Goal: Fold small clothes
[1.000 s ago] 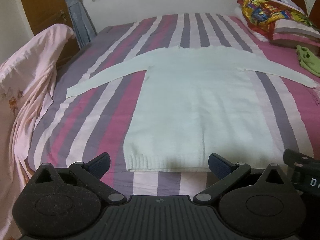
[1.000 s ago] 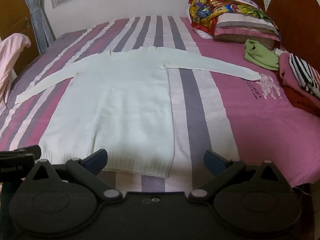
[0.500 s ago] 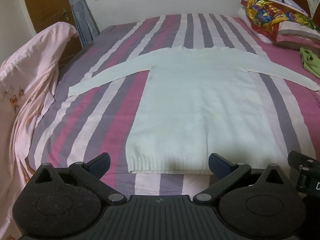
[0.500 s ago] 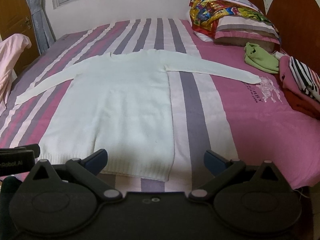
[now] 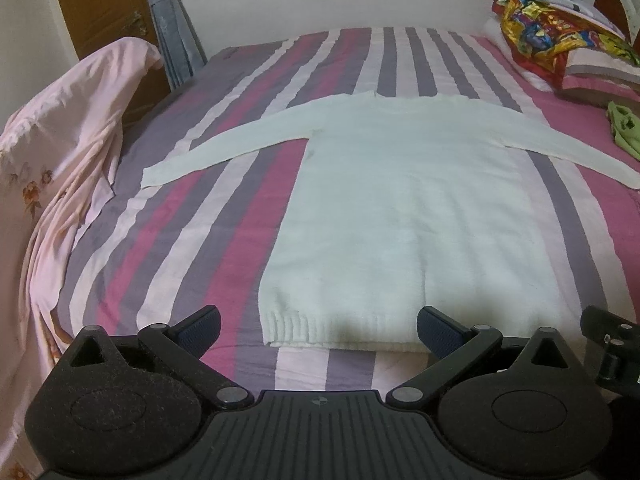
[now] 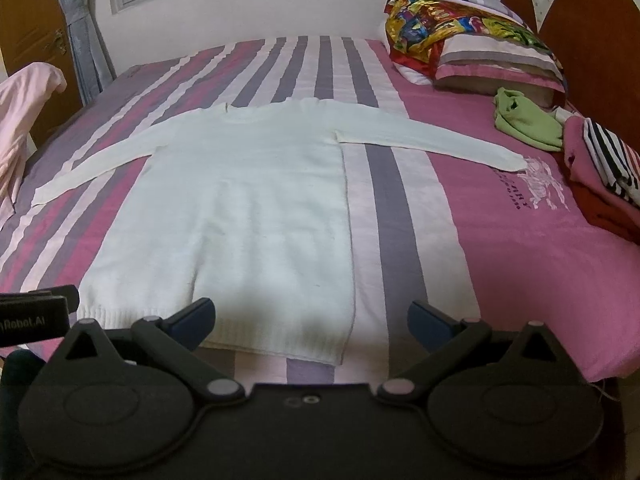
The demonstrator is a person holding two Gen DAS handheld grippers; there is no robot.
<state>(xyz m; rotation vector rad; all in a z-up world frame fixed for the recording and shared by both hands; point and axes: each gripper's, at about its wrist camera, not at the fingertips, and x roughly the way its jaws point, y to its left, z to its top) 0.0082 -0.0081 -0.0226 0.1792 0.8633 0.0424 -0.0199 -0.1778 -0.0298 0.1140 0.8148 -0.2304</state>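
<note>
The sweater (image 5: 404, 216) is laid flat on the striped bed (image 5: 224, 216), sleeves spread to both sides, hem nearest the cameras. The left tongs (image 5: 318, 326) are held wide above the hem, nothing gripped. The right tongs (image 6: 310, 318) are likewise spread wide over the hem's right corner. A green cloth (image 6: 528, 120) is seen beside the pillows (image 6: 492, 64).

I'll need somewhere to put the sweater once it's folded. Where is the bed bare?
Bare bedspread lies right of the white sweater, below its right sleeve, and beyond the collar toward the window wall. Crowded: the headboard side, with the green garment, striped clothes pile and pillows.
</note>
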